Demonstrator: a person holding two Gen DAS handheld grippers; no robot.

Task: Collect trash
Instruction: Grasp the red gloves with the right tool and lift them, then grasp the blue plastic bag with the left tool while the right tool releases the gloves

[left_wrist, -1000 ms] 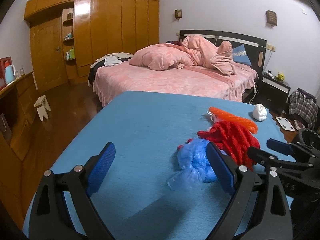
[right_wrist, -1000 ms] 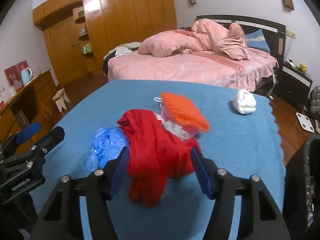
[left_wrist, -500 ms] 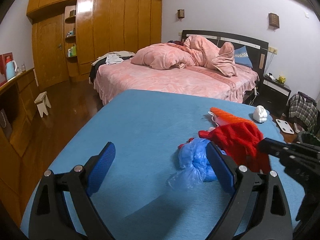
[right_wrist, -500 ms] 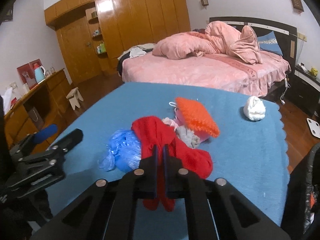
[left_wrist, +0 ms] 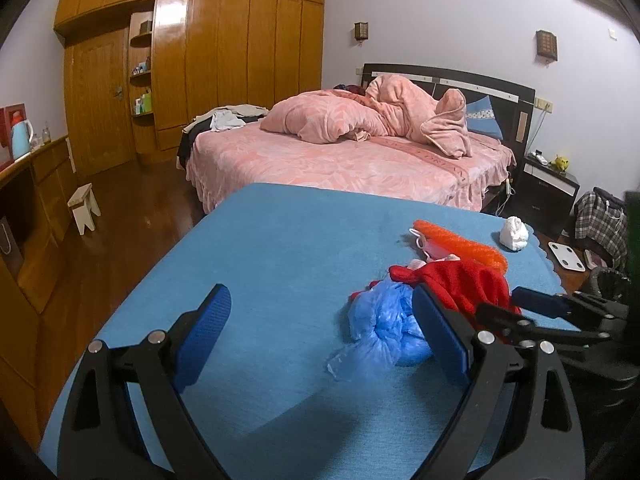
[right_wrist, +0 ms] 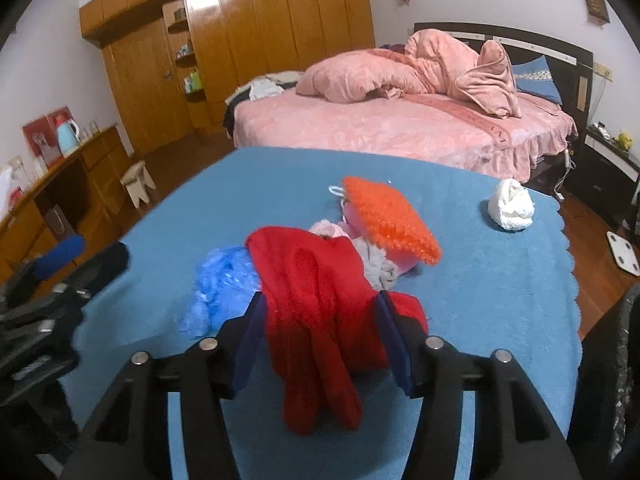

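Nothing is collected yet: my right gripper (right_wrist: 320,330), jaws just reopened, straddles the red cloth (right_wrist: 316,300) heaped on the blue table (right_wrist: 500,300) beside blue bag (left_wrist: 384,320), orange pad (right_wrist: 390,220) and white wad (right_wrist: 512,206); my left gripper (left_wrist: 320,344) hangs spread, empty.

1. I count two grippers: the left gripper (left_wrist: 322,326) and the right gripper (right_wrist: 320,328).
2. One red cloth (right_wrist: 316,300) on the blue table cover (right_wrist: 480,300).
3. One crumpled blue plastic bag (left_wrist: 380,324).
4. One orange scrubby pad (right_wrist: 390,220).
5. One white wad (right_wrist: 511,210) near the far corner.
6. One pale pink and grey heap (right_wrist: 372,258) under the pad; I cannot tell how many pieces it holds.
7. One bed (left_wrist: 340,160) behind, one small stool (left_wrist: 84,208) and one white scale (left_wrist: 566,256) on the floor.
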